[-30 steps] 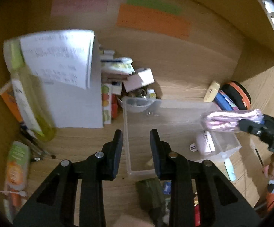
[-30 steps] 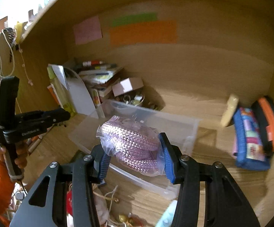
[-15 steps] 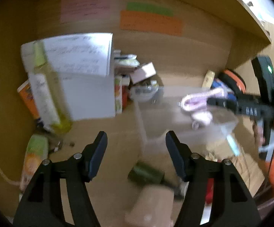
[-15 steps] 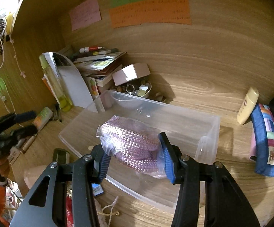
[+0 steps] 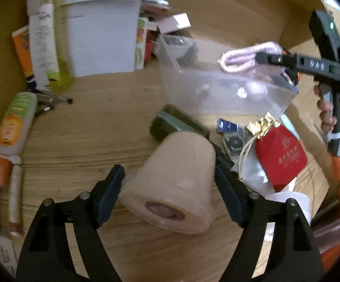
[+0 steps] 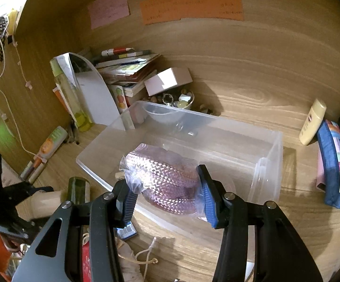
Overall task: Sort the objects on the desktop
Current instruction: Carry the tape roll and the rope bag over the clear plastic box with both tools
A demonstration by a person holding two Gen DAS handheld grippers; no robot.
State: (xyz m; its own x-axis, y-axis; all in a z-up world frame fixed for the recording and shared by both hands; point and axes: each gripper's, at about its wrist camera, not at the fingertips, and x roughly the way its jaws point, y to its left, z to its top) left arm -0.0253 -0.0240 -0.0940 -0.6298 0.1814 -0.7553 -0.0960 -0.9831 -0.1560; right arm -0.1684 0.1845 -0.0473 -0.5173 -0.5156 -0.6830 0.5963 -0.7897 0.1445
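Observation:
My right gripper (image 6: pixel 167 192) is shut on a bagged pink braided cable (image 6: pixel 165 176) and holds it over the near rim of the clear plastic bin (image 6: pixel 266 164). In the left wrist view the cable (image 5: pixel 247 56) hangs above the bin (image 5: pixel 186 87), held by the right gripper (image 5: pixel 261 57). My left gripper (image 5: pixel 170 188) is open wide, its fingers on either side of a beige tissue roll (image 5: pixel 177 181) lying on the desk; I cannot tell whether the pads touch it.
A dark green bottle (image 5: pixel 170 122), a red pouch (image 5: pixel 280 155) and a blue card (image 5: pixel 228 127) lie before the bin. Papers (image 5: pixel 104 40), books, tubes (image 5: pixel 14 122) and pens stand left. A cream tube (image 6: pixel 312 122) and blue pencil case (image 6: pixel 337 164) lie right.
My left gripper has opened wider, pulled back and dropped toward the tissue roll, which now sits between its fingers. My right gripper has moved the cable closer over the bin.

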